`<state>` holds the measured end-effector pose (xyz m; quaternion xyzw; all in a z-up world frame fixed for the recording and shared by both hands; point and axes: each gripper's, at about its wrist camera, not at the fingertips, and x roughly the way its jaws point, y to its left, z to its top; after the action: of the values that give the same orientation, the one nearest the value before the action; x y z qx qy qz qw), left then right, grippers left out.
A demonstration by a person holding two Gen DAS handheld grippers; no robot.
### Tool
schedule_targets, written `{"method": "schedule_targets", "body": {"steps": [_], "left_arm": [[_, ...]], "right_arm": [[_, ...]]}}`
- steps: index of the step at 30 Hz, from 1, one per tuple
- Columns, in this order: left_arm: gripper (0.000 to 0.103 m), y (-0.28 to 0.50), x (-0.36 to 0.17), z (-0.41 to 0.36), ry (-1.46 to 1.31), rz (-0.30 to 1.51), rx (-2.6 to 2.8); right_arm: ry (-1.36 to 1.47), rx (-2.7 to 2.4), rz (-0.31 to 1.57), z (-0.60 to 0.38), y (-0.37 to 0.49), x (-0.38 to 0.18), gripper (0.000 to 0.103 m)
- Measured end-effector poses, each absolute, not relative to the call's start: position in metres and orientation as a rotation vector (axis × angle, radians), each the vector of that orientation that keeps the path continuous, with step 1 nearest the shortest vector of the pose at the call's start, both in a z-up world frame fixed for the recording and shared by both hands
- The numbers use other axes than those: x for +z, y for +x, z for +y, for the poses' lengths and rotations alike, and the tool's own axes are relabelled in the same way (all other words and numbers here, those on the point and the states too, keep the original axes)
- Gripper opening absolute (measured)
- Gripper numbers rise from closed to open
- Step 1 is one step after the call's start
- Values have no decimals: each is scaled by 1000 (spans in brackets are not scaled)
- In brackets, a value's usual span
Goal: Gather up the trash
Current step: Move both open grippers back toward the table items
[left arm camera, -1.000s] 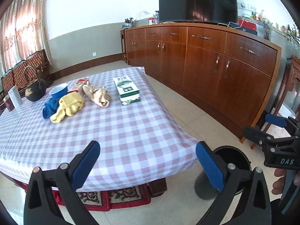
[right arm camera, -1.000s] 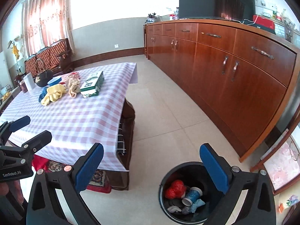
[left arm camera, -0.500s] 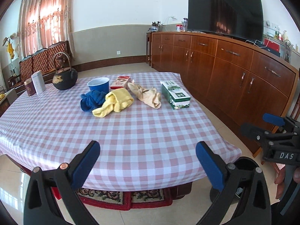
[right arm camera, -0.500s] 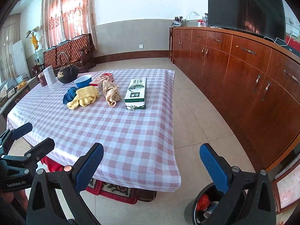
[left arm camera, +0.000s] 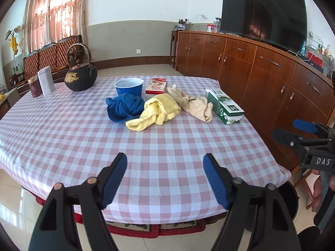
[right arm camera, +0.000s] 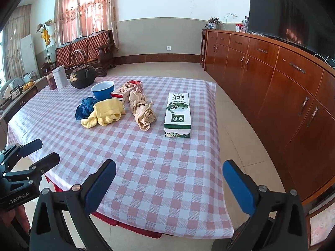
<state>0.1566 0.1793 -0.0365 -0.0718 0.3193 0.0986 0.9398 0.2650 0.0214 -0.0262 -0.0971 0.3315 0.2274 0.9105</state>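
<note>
Two grippers hang over the near edge of a checked tablecloth (left arm camera: 167,146), both empty.

Only a dark sliver of the trash bin (left arm camera: 292,200) shows, under the table's right corner behind the left gripper (left arm camera: 165,165); its contents are hidden. That gripper's jaws have just been closing, nothing between them; the right gripper (right arm camera: 169,167) stands wide open. Well beyond them lie a blue cloth (left arm camera: 123,108), yellow cloth (left arm camera: 156,112), crumpled tan paper (right arm camera: 142,110) and green milk carton (right arm camera: 178,115), close together. A red carton (left arm camera: 156,85) is half covered behind the blue cup (left arm camera: 128,85); a kettle (left arm camera: 80,77) stands further back.
</note>
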Motion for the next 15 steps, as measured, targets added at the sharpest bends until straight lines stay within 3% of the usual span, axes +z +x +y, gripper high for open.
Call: {"method": "schedule_targets", "body": {"steps": [15], "left_arm": [[76, 262, -55, 191, -113, 700, 194]], "right_arm": [[-191, 456, 766, 55, 364, -56, 82]]}}
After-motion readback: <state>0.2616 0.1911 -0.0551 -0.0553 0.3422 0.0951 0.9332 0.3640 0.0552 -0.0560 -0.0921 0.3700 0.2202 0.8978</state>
